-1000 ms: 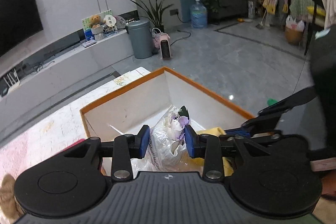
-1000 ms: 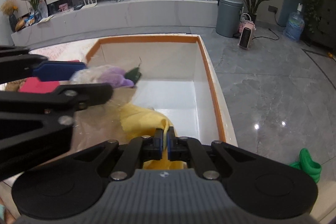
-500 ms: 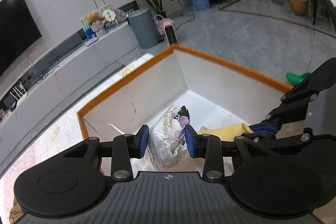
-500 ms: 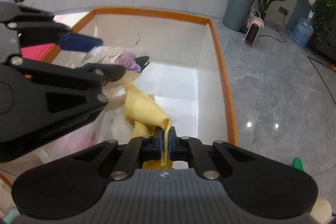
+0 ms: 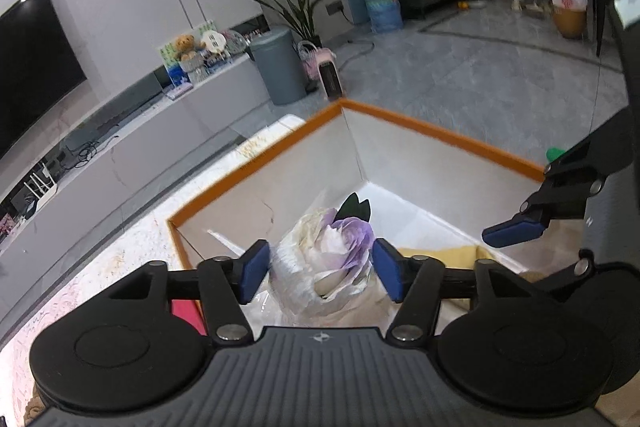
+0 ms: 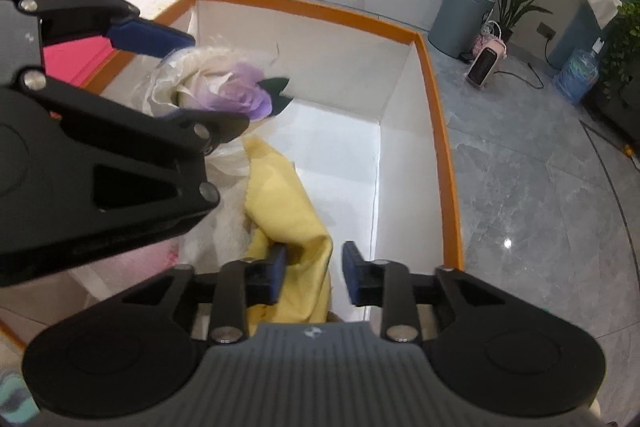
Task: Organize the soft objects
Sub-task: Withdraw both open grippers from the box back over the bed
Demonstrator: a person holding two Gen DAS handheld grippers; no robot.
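While jaws widen, bouquet [image 5: 328, 259] sits between left gripper [image 5: 320, 273] (untouched).

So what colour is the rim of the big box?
Orange. The box rim shows best in the right wrist view; its inside walls are white.

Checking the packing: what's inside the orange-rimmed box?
A wrapped purple flower and a yellow cloth lie in the box. The left claw hides what's beneath.

box [image 6: 440, 115]: 1 | wrapped flower [image 5: 340, 247]: 1 | yellow cloth [image 6: 280, 195]: 1
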